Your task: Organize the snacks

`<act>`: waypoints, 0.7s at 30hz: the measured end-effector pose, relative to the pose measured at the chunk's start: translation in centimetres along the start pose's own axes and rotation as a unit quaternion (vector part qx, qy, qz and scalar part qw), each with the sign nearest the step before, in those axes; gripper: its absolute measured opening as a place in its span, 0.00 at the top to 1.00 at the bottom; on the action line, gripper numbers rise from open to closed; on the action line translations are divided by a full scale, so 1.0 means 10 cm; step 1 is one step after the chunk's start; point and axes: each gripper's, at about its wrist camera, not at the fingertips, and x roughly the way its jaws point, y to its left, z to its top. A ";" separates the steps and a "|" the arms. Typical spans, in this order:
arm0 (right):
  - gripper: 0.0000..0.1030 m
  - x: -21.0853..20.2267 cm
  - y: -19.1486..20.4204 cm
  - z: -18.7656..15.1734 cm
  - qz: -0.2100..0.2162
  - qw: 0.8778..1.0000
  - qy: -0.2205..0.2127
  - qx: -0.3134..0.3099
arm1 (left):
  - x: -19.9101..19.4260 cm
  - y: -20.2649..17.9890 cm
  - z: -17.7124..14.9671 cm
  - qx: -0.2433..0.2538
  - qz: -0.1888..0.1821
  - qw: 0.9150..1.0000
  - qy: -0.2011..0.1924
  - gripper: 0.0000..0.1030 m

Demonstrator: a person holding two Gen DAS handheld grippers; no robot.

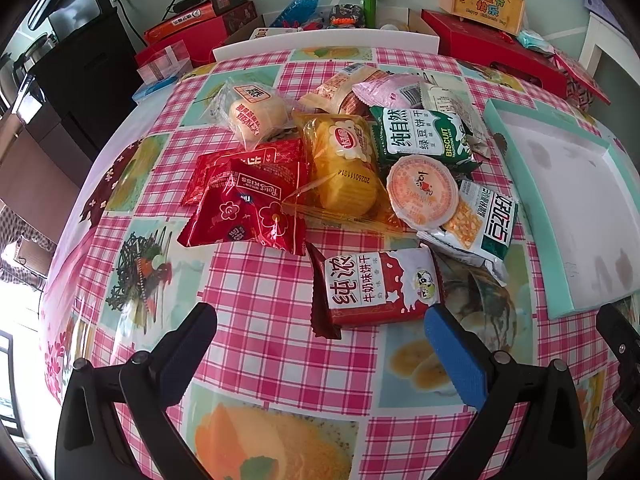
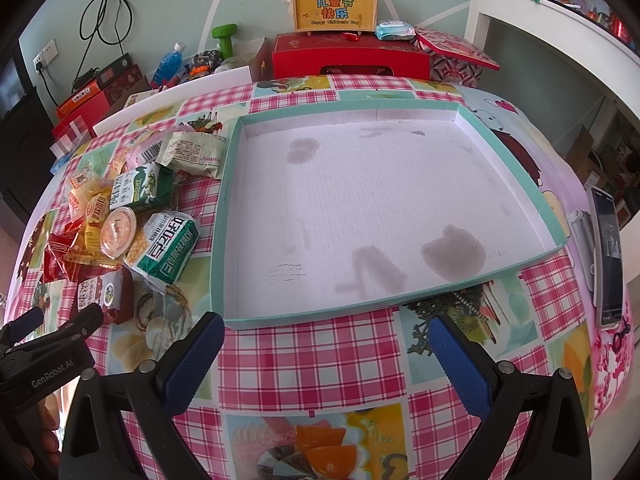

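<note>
Pink-checked oilcloth covers the bench (image 2: 304, 356). Snack pile (image 1: 360, 168) sits on the left half, all packets loose and overlapping.

Pile contents, left wrist view:
- red milk-biscuit packet (image 1: 380, 288), nearest, lying apart from the heap at its front edge
- red Peter Kiss packets (image 1: 248, 204), two stacked
- yellow cake packet (image 1: 344, 164), centre
- green biscuit packet (image 1: 424, 136), behind the jelly cup (image 1: 424, 192)
- green-and-white cracker packet (image 1: 480, 224), under the cup
- bun in clear wrap (image 1: 256, 116), plus pale packets at the back

Teal-rimmed tray (image 2: 230, 184) lies just beside the pile on its right. Inside is bare white lining with a few grey stains; no snack in it.

Left tool (image 1: 320, 340): jaws apart, nothing between them, hovering low over the bench with the milk-biscuit packet just ahead, nearer the right pad. Right tool (image 2: 326, 344): jaws apart, holding nothing, facing the near rim of the tray.

Progress: judged at the start. Nothing sorted or placed so far as either view shows; every packet is left to move. Presumed destination is the tray. Likely first pick is the milk-biscuit packet, since it is separate and closest to the left tool.

Phone (image 2: 608, 256) lies at the right edge of the bench, well clear of the work.
</note>
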 end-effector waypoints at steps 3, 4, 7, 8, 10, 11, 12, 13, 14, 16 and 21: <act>0.00 0.00 0.00 0.00 0.000 1.000 0.000 0.000 | 0.00 0.00 0.00 0.000 0.000 1.000 0.001 0.00; 0.00 0.00 0.00 -0.01 0.000 1.000 0.000 0.000 | 0.00 0.00 0.00 0.000 0.000 1.000 0.000 0.00; 0.00 0.00 0.00 -0.01 0.000 1.000 0.000 0.000 | 0.00 0.00 0.00 0.000 0.000 1.000 0.000 0.00; 0.00 0.00 0.00 0.00 0.000 1.000 0.000 0.000 | 0.00 0.01 0.00 0.000 0.000 1.000 0.000 0.00; 0.00 0.00 0.00 0.00 0.000 1.000 0.000 0.000 | 0.00 0.00 0.00 -0.001 0.000 1.000 0.000 0.00; 0.00 0.00 0.00 0.00 0.000 1.000 0.000 0.000 | 0.00 0.01 0.00 0.000 0.000 1.000 0.000 0.00; 0.00 0.00 0.00 0.00 0.000 1.000 0.000 0.000 | 0.00 0.01 0.00 0.000 0.000 1.000 0.000 0.00; 0.00 0.00 0.00 0.00 0.000 1.000 0.000 0.000 | 0.00 0.01 0.00 0.000 0.000 1.000 0.000 0.00; 0.00 0.00 -0.01 0.00 0.000 1.000 -0.001 0.000 | 0.00 0.01 0.00 0.000 0.000 1.000 0.000 0.00; 0.00 0.02 0.01 -0.02 -0.001 1.000 0.000 -0.001 | 0.00 0.01 0.00 0.000 0.000 1.000 0.000 0.00; 0.00 0.00 0.03 -0.01 -0.002 1.000 0.001 -0.003 | 0.00 0.01 0.00 0.000 0.000 1.000 0.000 0.00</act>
